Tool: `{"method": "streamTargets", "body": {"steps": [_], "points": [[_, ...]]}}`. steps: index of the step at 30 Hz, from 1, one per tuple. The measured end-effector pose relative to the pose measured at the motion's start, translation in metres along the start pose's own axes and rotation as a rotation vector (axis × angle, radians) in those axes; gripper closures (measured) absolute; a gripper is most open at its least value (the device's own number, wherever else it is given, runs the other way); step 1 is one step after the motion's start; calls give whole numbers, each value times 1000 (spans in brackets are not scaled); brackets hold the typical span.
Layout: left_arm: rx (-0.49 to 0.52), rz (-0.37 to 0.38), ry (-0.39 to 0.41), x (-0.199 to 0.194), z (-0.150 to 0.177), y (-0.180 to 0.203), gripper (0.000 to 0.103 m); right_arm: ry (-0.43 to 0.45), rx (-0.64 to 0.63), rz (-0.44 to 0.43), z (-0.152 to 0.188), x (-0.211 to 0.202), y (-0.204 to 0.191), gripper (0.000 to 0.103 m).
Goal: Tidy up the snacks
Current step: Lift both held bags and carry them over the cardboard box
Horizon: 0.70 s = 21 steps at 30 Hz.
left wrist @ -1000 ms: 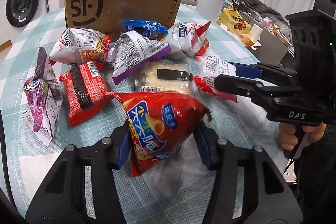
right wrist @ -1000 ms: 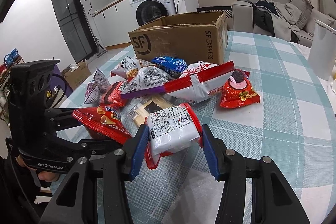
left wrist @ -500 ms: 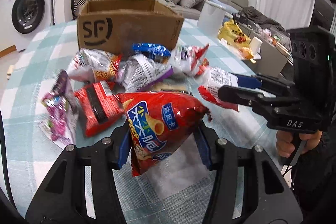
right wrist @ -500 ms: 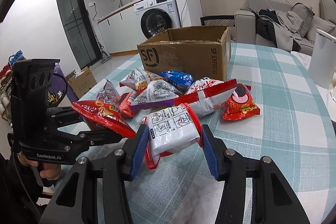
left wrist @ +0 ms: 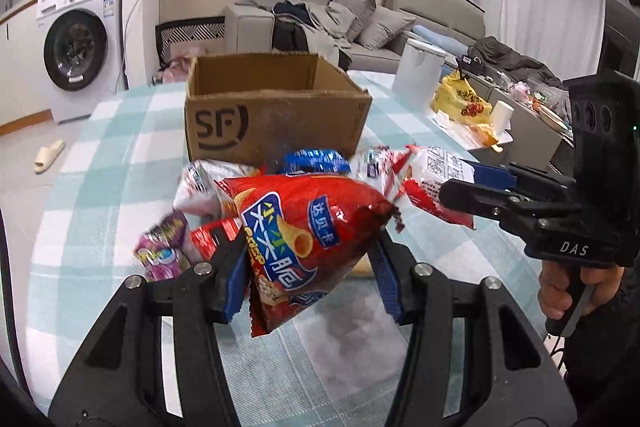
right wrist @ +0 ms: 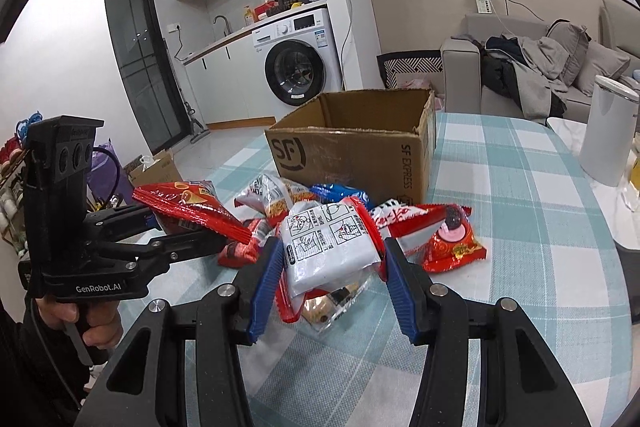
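My left gripper (left wrist: 310, 277) is shut on a red crisp bag (left wrist: 304, 239) and holds it above the table. It also shows at the left of the right wrist view (right wrist: 188, 227) with the red bag (right wrist: 188, 213). My right gripper (right wrist: 330, 275) is shut on a white and red snack pack (right wrist: 330, 247), lifted above the pile; the pack shows in the left wrist view (left wrist: 436, 183). An open cardboard SF box (left wrist: 276, 115) stands behind the pile, also in the right wrist view (right wrist: 352, 155). Loose snack bags lie in front of it (right wrist: 452, 243).
The table has a teal checked cloth (right wrist: 520, 227). A white canister (right wrist: 608, 131) stands at the right. A yellow bag (left wrist: 460, 103) and paper items lie beyond it. A sofa (left wrist: 320, 23) and a washing machine (right wrist: 296, 59) are behind the table.
Both grippers have risen with their snack bags. The pile now lies lower in view and the open top of the box shows.
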State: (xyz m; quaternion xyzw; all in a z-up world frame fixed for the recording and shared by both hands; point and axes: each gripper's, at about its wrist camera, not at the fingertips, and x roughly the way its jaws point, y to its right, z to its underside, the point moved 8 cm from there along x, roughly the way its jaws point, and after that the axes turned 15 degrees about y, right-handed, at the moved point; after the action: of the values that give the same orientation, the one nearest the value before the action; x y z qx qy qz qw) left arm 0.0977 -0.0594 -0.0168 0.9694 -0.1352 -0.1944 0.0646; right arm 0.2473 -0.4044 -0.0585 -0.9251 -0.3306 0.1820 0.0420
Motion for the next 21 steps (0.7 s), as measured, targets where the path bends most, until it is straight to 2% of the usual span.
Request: {"method": "streamTargets", "body": {"steps": [10,21], "points": [[17,-38,62,9,-38,-7,52,31,13,13,-28,8,2,52],[37,-111,115,26,-80,-36,52,73,49,68,-63,16,16,52]]}}
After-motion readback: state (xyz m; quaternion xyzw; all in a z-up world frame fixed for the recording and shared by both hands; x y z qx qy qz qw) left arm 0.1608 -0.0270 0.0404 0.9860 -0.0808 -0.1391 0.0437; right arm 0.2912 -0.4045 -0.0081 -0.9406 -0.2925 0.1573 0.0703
